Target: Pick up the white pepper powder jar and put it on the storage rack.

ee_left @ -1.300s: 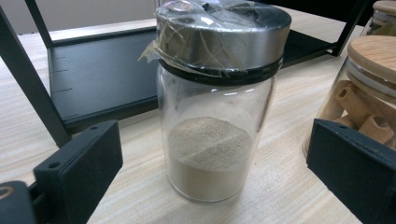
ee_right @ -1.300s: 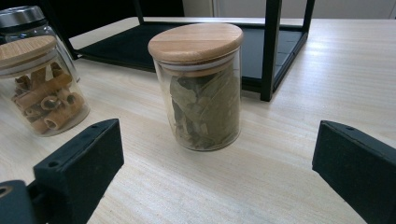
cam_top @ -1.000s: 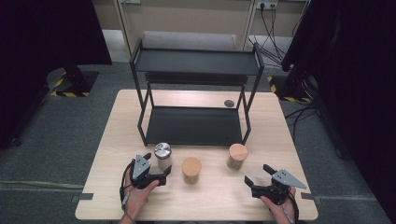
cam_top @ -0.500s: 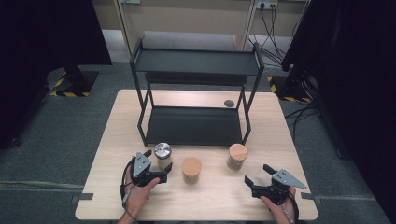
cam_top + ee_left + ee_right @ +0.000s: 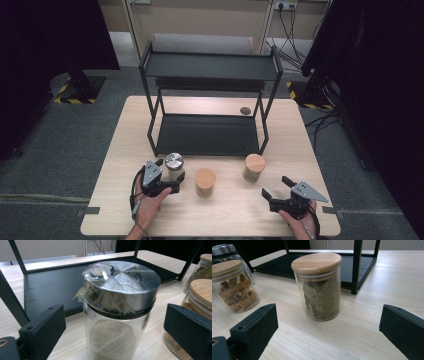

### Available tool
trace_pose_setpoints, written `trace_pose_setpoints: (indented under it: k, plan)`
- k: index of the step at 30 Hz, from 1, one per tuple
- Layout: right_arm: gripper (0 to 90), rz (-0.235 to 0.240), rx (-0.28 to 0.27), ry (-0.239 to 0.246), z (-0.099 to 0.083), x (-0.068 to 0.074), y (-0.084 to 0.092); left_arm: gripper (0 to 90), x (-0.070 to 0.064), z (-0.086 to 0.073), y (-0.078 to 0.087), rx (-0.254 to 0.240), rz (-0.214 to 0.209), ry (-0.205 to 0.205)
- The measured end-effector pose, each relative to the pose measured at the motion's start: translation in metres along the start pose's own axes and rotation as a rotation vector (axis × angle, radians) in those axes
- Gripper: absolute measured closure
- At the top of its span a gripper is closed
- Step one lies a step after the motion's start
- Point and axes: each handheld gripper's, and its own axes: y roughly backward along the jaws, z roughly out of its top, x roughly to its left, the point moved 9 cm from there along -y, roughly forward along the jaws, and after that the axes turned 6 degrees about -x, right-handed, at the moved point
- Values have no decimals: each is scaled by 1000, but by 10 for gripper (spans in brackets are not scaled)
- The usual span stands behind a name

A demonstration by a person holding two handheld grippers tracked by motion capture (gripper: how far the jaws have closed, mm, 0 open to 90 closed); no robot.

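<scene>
High view: your left gripper sits at the near-left of the wooden table, jaws spread wide w/ the steel-lidded jar between them. Left gripper view: that jar stands upright between the two black jaws, a gap showing on each side, so nothing is gripped; clear film is taped over its lid, pale powder fills its lower part. It stands just in front of the black two-tier rack, near the rack's front-left leg.

Your right gripper rests at the near-right, jaws wide apart & empty. Right gripper view: the bay-leaf jar w/ wooden lid stands upright ahead of the jaws, clear of both, just beside the rack's front-right leg.

Between the two, the cinnamon-stick jar, also wood-lidded, stands near the steel-lidded jar, apart from it. A small dark disc lies on the table behind the rack
</scene>
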Motion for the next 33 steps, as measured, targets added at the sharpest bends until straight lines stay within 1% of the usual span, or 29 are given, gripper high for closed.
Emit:
trace_pose_setpoints:
  k: [8, 13, 16, 25, 28, 31, 33]
  plan:
    - [25, 1, -1, -3, 0, 0, 0, 42, 0, 2, -4, 6, 2, -15]
    - [25, 2, -2, -3, 0, 0, 0, 55, 1, 3, -7, 6, 3, -13]
    - [25, 2, -2, -4, 0, 0, 0, 69, 1, 3, -9, 13, 4, -20]
    - [25, 2, -2, -7, 0, -1, 0, 140, 1, 3, -13, 32, -6, -33]
    - [25, 1, -3, -4, 0, 0, 0, 170, 1, 2, -14, 34, 1, -42]
    - [25, 1, -2, -5, 0, 0, 0, 212, 1, 1, -15, 38, 3, -43]
    - [25, 1, -3, -6, 0, -1, 0, 223, 1, 1, -15, 37, -1, -39]
